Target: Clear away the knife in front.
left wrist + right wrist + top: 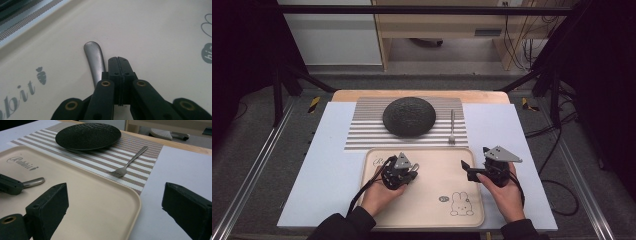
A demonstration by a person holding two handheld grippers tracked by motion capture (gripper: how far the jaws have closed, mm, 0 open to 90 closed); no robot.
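tray (pixel 105 202): smooth matt beige plastic, printed grey lettering; utensil handle (pixel 94 58): brushed dull metal, soft sheen; fork (pixel 130 162): same satin metal; plate (pixel 88 135): black, rough pebbled finish; placemat (pixel 82 160): woven striped cloth-like weave; gripper jaws: matt black plastic, brass-coloured pivots

Left gripper (pixel 412 167): jaws pressed together, tips pointing toward 2 o'clock in the high view, held by the left hand (pixel 379 192), forearm entering from 6 o'clock. Right gripper (pixel 467 170): jaws spread wide, tips pointing toward 9 o'clock, gripped by the right hand (pixel 504 192), forearm rising from 6 o'clock.
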